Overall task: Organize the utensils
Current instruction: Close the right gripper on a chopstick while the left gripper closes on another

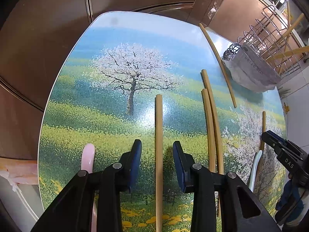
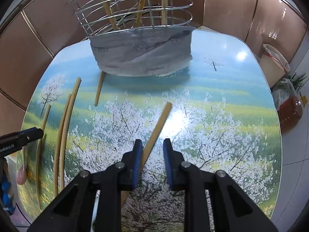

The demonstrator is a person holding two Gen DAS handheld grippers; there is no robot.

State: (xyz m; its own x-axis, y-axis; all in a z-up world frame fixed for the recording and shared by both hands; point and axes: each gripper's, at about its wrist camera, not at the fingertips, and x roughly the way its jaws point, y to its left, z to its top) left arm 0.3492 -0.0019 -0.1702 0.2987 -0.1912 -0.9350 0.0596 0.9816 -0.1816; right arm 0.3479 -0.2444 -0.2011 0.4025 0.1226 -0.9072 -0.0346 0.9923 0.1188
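chopsticks lie scattered on the worktop [image 1: 63, 104] with its printed tree scene. one chopstick [image 1: 159, 154] runs straight between the spread fingers of the left hand-held gripper [image 1: 156, 150], touching neither pad. a slanted chopstick [image 2: 154, 133] lies between the fingers of the right hand-held gripper [image 2: 152, 148], against the left pad and clear of the right one. a pair of chopsticks [image 1: 211, 127] lies just right of the left hand-held gripper. wire basket [image 2: 135, 13] with upright chopsticks stands at the far edge.
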